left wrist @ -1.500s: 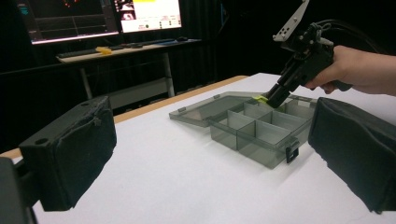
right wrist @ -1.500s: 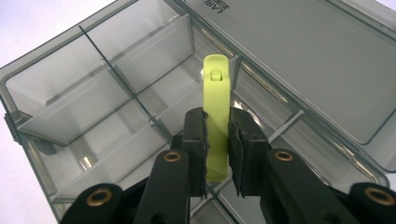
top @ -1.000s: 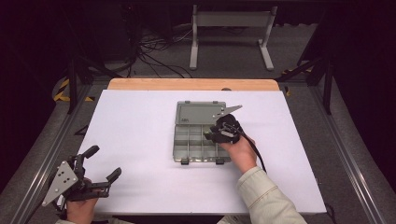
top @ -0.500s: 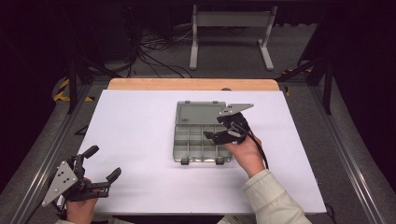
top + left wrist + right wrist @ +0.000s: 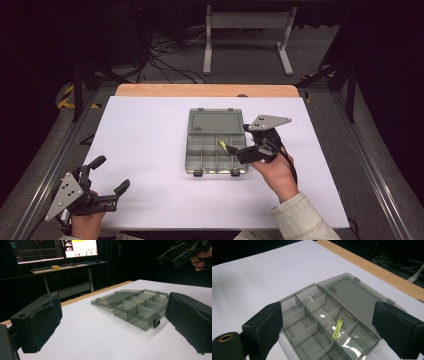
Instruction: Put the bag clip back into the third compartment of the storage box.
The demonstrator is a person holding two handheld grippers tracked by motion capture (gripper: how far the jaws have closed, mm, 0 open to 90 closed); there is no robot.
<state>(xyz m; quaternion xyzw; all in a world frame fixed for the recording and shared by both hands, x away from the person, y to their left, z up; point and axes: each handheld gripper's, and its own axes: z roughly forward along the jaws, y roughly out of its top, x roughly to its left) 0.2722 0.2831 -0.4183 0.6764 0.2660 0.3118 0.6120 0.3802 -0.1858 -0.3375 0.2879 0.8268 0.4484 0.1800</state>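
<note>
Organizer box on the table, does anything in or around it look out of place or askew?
Nothing stands out. The organizer box sits square on the table, lid flat open, and the yellow-green clip lies inside one compartment, leaning on a divider.

Both grippers [image 5: 102, 174] [image 5: 236, 150] open, apart.

yellow-green strip [image 5: 337, 329] in open organizer box [image 5: 352, 297], jaws apart

A yellow-green clip [image 5: 337, 329] lies in the open grey compartment box [image 5: 359, 300].
</note>
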